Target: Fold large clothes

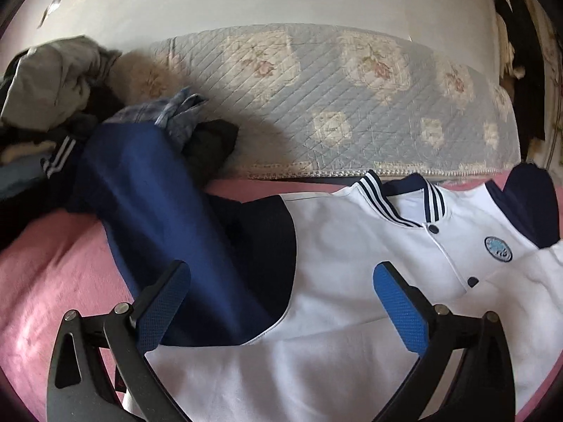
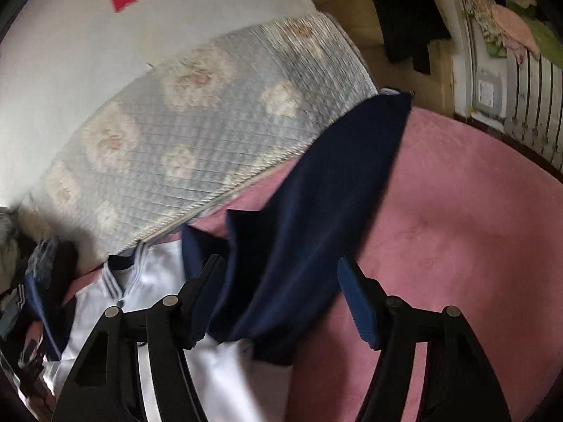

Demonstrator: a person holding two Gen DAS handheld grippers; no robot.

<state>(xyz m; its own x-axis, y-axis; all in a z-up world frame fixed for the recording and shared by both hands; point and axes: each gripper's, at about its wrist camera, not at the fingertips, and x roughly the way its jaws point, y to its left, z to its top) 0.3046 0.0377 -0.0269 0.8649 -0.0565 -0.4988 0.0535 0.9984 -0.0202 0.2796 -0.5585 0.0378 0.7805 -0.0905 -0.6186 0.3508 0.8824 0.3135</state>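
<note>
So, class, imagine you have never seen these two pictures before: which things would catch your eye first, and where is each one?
First, the white jacket with navy sleeves, spread face up on the pink bedspread, its striped collar towards the quilted floral cushion. Next, the heap of clothes piled at the far left. Both the left hand-held gripper and the right hand-held gripper hang open over the jacket's sleeves.

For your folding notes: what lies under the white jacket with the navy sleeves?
Under the white jacket a pink bed cover shows on both sides. A quilted floral pad lies beyond the collar. Whatever sits directly beneath the jacket's body is covered.
</note>
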